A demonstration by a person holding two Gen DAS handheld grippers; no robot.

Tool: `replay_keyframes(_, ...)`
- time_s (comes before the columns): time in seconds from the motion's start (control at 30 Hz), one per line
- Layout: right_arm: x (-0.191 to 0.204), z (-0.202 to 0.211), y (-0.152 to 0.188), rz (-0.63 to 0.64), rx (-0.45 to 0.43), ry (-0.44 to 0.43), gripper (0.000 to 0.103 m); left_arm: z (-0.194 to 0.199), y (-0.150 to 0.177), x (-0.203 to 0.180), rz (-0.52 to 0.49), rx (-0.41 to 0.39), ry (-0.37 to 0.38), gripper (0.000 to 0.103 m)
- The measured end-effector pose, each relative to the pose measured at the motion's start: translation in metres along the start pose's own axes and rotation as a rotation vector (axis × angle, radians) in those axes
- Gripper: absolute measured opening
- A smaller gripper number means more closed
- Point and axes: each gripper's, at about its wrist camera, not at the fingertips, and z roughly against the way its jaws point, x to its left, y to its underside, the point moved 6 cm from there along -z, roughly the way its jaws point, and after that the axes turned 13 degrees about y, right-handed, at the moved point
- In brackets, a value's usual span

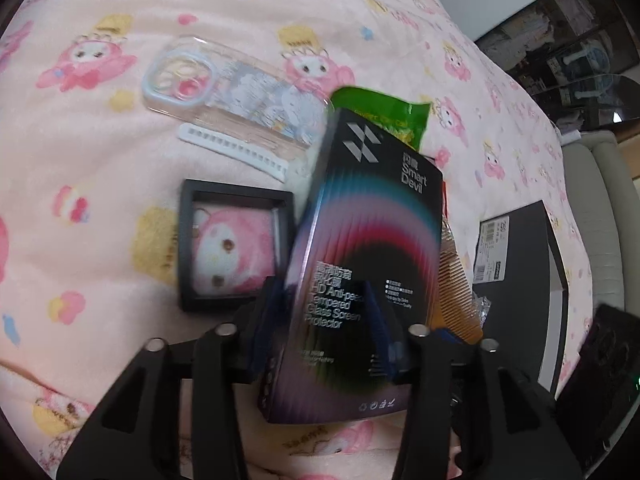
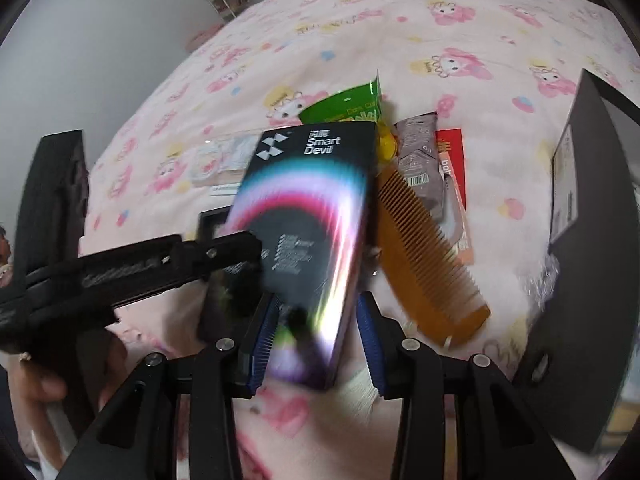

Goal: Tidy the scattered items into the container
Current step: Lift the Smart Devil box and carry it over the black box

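Note:
A dark "Smart Devil" screen protector box (image 1: 372,248) (image 2: 308,200) hangs tilted above the pink blanket, blurred. In the right wrist view my right gripper (image 2: 316,332) is shut on its lower end, a blue pad against each side. My left gripper (image 2: 240,264) reaches in from the left. Its fingers straddle the box's left edge, and in the left wrist view my left gripper (image 1: 320,312) looks open around the box. The black container (image 2: 592,200) (image 1: 516,248) stands at the right.
On the cartoon-print blanket (image 1: 100,184) lie a clear phone case (image 1: 224,92), a white toothed strip (image 1: 232,152), a black frame (image 1: 236,248), a green packet (image 2: 344,108), an amber comb (image 2: 428,256), a grey sachet (image 2: 420,160) and a red packet (image 2: 450,160). A hand (image 2: 36,384) holds the left gripper.

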Motion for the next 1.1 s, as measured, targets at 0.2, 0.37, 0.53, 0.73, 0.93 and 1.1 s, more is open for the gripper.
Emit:
replay_keyframes(0.2,0.001,0.009,-0.001,-0.001,-0.041,0.034,0.035,0.007,0.008,-0.012,-0.054,0.011,0.027,0.049)
replay_keyframes(0.37,-0.007,0.065,0.001,-0.003,-0.131,0.016,0.034,0.040,0.024,-0.043,-0.092,-0.021,0.139,0.046)
replay_keyframes(0.53,-0.024,0.127,0.006,-0.029,-0.261,0.039,0.033,0.067,0.037,-0.100,-0.173,-0.037,0.201,0.046)
replay_keyframes(0.73,-0.083,0.190,0.014,-0.123,-0.369,0.040,0.032,0.063,0.049,-0.189,-0.320,-0.023,0.262,0.046)
replay_keyframes(0.93,-0.163,0.226,0.030,-0.191,-0.404,0.149,0.032,0.008,0.068,-0.265,-0.374,0.086,0.366,0.046)
replay_keyframes(1.1,-0.232,0.222,0.046,-0.272,-0.370,0.177,0.032,-0.053,0.086,-0.315,-0.453,0.179,0.345,0.046)
